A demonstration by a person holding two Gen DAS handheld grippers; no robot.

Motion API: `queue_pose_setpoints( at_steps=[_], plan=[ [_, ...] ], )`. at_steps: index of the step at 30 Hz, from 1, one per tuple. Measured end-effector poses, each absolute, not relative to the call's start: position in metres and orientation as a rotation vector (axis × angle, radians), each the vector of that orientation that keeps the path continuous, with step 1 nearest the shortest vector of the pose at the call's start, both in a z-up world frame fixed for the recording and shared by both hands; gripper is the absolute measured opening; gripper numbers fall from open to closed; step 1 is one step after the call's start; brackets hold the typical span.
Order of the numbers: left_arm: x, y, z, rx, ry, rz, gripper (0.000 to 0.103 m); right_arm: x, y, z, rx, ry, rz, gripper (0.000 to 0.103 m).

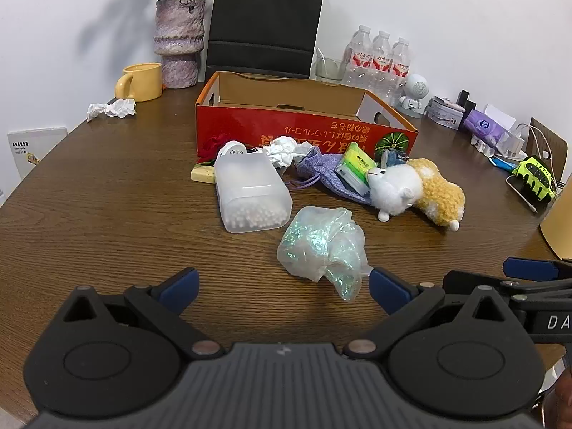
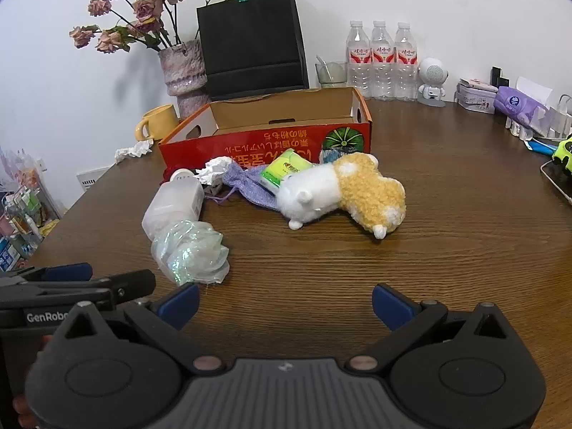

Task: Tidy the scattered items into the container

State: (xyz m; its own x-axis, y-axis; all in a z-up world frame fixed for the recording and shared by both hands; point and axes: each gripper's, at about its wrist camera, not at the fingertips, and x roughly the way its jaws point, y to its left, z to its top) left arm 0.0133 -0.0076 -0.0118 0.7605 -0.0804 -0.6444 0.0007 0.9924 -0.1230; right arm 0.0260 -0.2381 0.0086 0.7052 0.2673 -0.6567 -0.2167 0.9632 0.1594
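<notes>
A: Why is nothing held yet?
B: The scattered items are heaped against the front wall of the red cardboard box [image 1: 250, 125], within easy reach of it. The crumpled iridescent bag [image 1: 323, 246] lies nearest, then the translucent cotton-swab tub [image 1: 250, 193] on its side, and the plush toy [image 2: 339, 193] beside a purple pouch [image 1: 321, 171]. The box appears empty, though its floor is only partly seen.
A: And the grippers?
B: The left gripper [image 1: 284, 286] is held low over the table [image 1: 107, 214], fingers spread wide, the bag just ahead. The right gripper [image 2: 286, 304] is levelled alongside, likewise spread, nothing pinched.
</notes>
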Motion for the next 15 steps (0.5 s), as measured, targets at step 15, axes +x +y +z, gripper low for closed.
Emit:
queue_pose_setpoints(
  at_steps=[15],
  plan=[
    [0.0207,-0.0123,-0.0135,-0.110,0.717,-0.049,0.103,0.0294,-0.2420,0.0067,0.077,0.748,0.269,0.103]
  ],
)
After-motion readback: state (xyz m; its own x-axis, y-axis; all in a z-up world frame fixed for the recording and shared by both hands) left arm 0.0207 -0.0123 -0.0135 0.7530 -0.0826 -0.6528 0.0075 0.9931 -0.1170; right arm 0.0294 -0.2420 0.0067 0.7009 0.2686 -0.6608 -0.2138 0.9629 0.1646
